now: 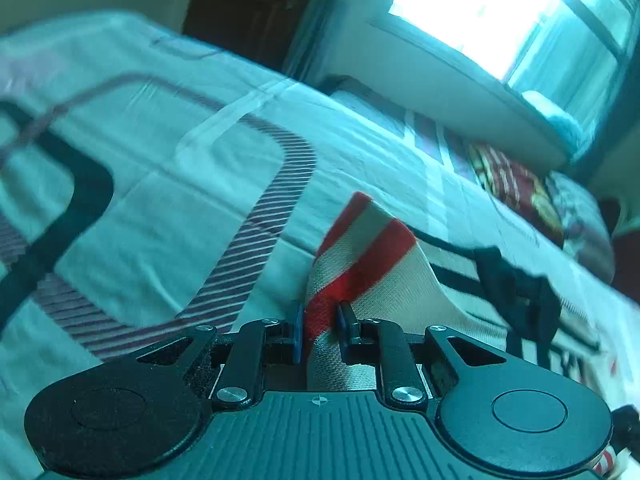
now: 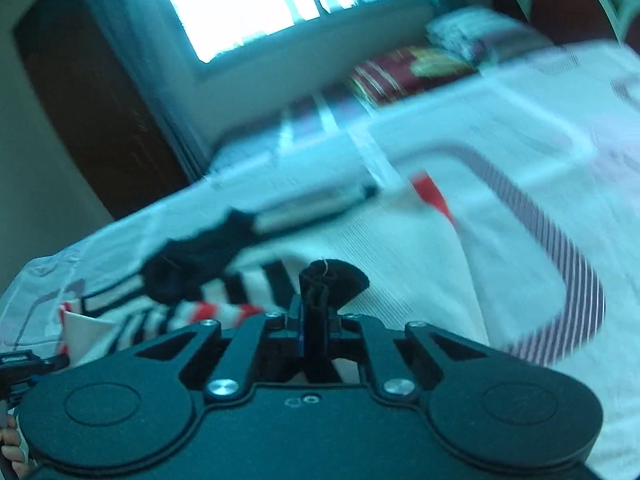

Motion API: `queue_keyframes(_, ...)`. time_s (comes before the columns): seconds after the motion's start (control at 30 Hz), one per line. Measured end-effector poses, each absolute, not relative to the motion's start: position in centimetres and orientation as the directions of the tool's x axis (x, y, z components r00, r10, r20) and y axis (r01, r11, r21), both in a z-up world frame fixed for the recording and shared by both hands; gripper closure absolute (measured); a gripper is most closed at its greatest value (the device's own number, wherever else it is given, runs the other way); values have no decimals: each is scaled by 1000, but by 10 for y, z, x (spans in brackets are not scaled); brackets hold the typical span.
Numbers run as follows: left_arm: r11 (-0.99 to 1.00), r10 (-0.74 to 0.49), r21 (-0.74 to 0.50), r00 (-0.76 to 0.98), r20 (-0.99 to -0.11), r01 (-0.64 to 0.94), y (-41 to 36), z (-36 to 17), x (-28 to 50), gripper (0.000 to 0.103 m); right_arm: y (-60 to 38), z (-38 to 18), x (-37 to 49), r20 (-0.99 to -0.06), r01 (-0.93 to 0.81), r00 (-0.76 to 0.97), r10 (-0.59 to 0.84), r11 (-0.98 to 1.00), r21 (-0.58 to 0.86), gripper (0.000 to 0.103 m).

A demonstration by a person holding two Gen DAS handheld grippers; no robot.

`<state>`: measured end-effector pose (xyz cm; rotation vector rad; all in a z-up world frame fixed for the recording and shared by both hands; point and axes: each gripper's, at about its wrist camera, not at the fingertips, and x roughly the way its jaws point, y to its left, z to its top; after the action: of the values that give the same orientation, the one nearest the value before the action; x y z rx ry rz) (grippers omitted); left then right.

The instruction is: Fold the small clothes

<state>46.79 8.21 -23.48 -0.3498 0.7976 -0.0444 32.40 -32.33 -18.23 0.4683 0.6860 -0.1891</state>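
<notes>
In the left wrist view my left gripper (image 1: 320,314) is shut on a cream cloth with red stripes (image 1: 376,264). The cloth stands up from between the blue pads and drapes off to the right. My right gripper (image 2: 315,304) is shut on a fold of small black cloth (image 2: 340,276) that fans out above the fingertips. Just left of it a crumpled black garment (image 2: 200,260) lies on the bed over a black, white and red striped piece (image 2: 224,304). The same black garment (image 1: 516,292) shows at the right of the left wrist view.
Everything lies on a bed with a white sheet (image 1: 160,220) printed with dark bands and stripes. Red patterned pillows (image 1: 516,188) sit at the bed's far end under a bright window (image 1: 500,12). A dark wooden door (image 2: 88,120) stands beyond the bed. A hand (image 2: 10,444) shows at the lower left.
</notes>
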Motion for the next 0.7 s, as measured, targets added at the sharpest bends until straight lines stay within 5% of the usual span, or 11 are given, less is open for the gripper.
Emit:
queue_keyframes(0.03, 938, -173, -333, 699, -694, -99, 82, -233, 469, 85, -324, -183, 322, -649, 315, 761, -6, 877, 362, 94)
queue_keyframes(0.13, 925, -190, -364, 696, -692, -109, 82, -228, 473, 78, -330, -181, 318, -636, 295, 769, 71, 842, 452, 65)
queue_keyframes(0.17, 927, -193, -361, 696, -692, -102, 80, -228, 476, 47, -331, -179, 317, -629, 290, 774, 78, 839, 460, 62)
queue_keyframes(0.23, 937, -166, -334, 709, -685, -103, 75, -226, 479, 13, -327, -175, 316, -635, 279, 770, 69, 858, 431, 62)
queue_keyframes(0.4, 953, -161, -294, 698, -697, -74, 65, -230, 501, 14, -329, -182, 320, -668, 311, 744, 33, 867, 390, 65)
queue_keyframes(0.53, 962, -109, -255, 708, -697, -102, 64, -235, 513, 48, -324, -183, 324, -672, 294, 741, 20, 889, 351, 91)
queue_keyframes(0.57, 963, -113, -253, 708, -697, -96, 64, -234, 517, 65, -323, -183, 325, -670, 293, 742, 8, 896, 334, 91)
queue_keyframes(0.63, 961, -123, -261, 698, -706, -94, 64, -233, 524, 80, -320, -180, 325, -657, 284, 754, -15, 909, 305, 93)
queue_keyframes(0.7, 958, -108, -263, 706, -700, -114, 65, -232, 527, 84, -315, -170, 322, -611, 260, 791, -39, 925, 278, 93)
